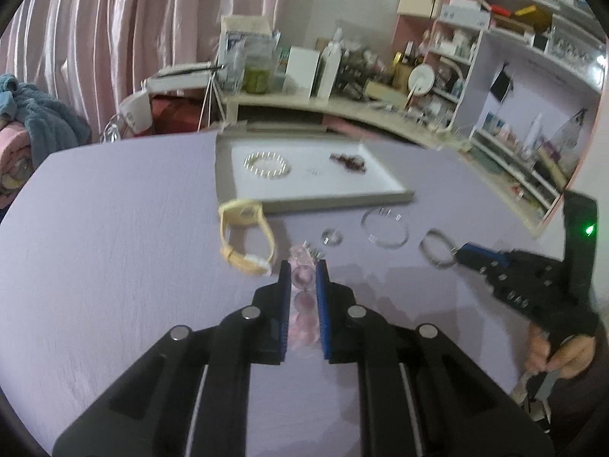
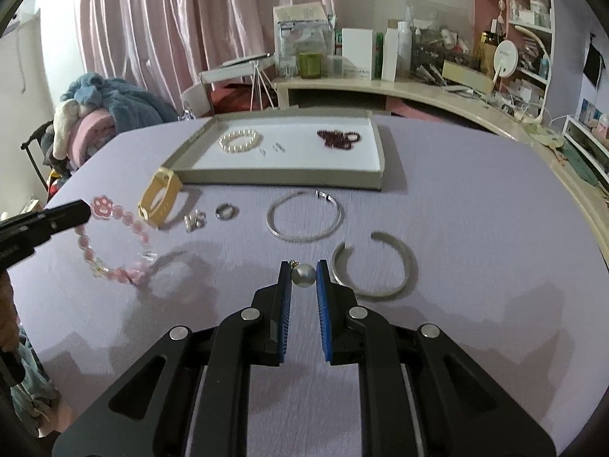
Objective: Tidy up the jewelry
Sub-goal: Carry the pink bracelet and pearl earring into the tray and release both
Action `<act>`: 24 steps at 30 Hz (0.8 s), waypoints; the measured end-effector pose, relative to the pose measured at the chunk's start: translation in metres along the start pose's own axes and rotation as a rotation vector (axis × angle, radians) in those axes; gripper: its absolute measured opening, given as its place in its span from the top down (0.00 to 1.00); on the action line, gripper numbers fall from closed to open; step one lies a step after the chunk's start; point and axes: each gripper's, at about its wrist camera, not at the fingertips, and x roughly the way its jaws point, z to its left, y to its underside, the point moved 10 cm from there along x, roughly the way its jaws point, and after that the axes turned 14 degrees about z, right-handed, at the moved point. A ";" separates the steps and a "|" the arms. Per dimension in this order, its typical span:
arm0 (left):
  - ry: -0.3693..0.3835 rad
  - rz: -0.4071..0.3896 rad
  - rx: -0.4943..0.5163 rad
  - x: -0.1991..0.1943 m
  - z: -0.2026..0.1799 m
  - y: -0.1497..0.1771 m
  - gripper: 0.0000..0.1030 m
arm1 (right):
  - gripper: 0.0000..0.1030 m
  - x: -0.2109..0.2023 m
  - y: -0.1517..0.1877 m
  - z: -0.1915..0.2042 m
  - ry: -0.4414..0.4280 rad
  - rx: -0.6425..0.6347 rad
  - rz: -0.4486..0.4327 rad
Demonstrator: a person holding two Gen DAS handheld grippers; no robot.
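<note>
My left gripper (image 1: 303,271) is shut on a pink bead bracelet (image 1: 302,278) and holds it above the purple table; in the right wrist view the bracelet (image 2: 114,243) hangs from the left gripper's tip (image 2: 78,209). My right gripper (image 2: 303,272) is shut on a grey pearl pendant (image 2: 303,275) just above the table, and it shows at the right of the left wrist view (image 1: 466,251). The grey tray (image 2: 375,179) holds a white pearl bracelet (image 2: 240,141), a dark red bead strand (image 2: 338,139) and small earrings (image 2: 275,148).
Loose on the table in front of the tray: a yellow watch (image 2: 160,198), small silver earrings (image 2: 194,221), a ring (image 2: 225,211), a thin silver bangle (image 2: 304,217) and an open silver cuff (image 2: 375,266). A cluttered desk and shelves stand behind.
</note>
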 end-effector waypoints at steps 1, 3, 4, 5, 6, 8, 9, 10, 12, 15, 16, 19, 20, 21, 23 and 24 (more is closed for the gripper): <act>-0.001 -0.011 0.003 -0.004 -0.002 -0.003 0.87 | 0.87 -0.002 -0.002 0.000 -0.001 0.000 -0.007; 0.002 -0.036 0.005 -0.013 -0.005 -0.012 0.87 | 0.87 -0.004 -0.006 0.000 -0.001 -0.001 -0.016; 0.002 -0.044 0.005 -0.016 -0.005 -0.015 0.87 | 0.87 -0.005 -0.007 -0.001 -0.001 0.000 -0.020; 0.004 -0.055 0.005 -0.020 -0.007 -0.019 0.87 | 0.87 -0.006 -0.010 -0.001 -0.002 0.000 -0.025; 0.004 -0.066 0.005 -0.025 -0.008 -0.024 0.87 | 0.87 -0.007 -0.012 -0.001 -0.001 0.000 -0.030; 0.007 -0.082 0.006 -0.030 -0.008 -0.031 0.87 | 0.87 -0.009 -0.018 -0.002 0.000 0.001 -0.040; 0.008 -0.094 0.007 -0.035 -0.009 -0.036 0.87 | 0.87 -0.010 -0.022 -0.003 0.000 0.002 -0.046; 0.008 -0.101 0.008 -0.037 -0.010 -0.040 0.87 | 0.87 -0.011 -0.024 -0.003 0.000 0.003 -0.051; 0.008 -0.115 0.013 -0.041 -0.011 -0.047 0.87 | 0.87 -0.013 -0.033 -0.004 0.000 0.005 -0.064; 0.005 -0.131 0.018 -0.043 -0.013 -0.064 0.87 | 0.87 -0.015 -0.048 -0.004 0.000 0.006 -0.083; 0.004 -0.134 0.019 -0.044 -0.014 -0.067 0.87 | 0.87 -0.015 -0.053 -0.004 0.000 0.006 -0.088; 0.004 -0.140 0.024 -0.041 -0.015 -0.084 0.87 | 0.87 -0.012 -0.072 -0.005 -0.003 0.008 -0.102; 0.005 -0.140 0.024 -0.040 -0.015 -0.088 0.87 | 0.87 -0.010 -0.081 -0.006 -0.005 0.010 -0.105; 0.007 -0.138 0.023 -0.037 -0.015 -0.093 0.87 | 0.87 -0.009 -0.085 -0.006 -0.005 0.011 -0.108; 0.013 -0.137 0.021 -0.032 -0.016 -0.107 0.87 | 0.87 -0.002 -0.102 -0.008 -0.010 0.017 -0.110; 0.014 -0.138 0.022 -0.029 -0.017 -0.115 0.87 | 0.87 0.002 -0.108 -0.009 -0.015 0.021 -0.110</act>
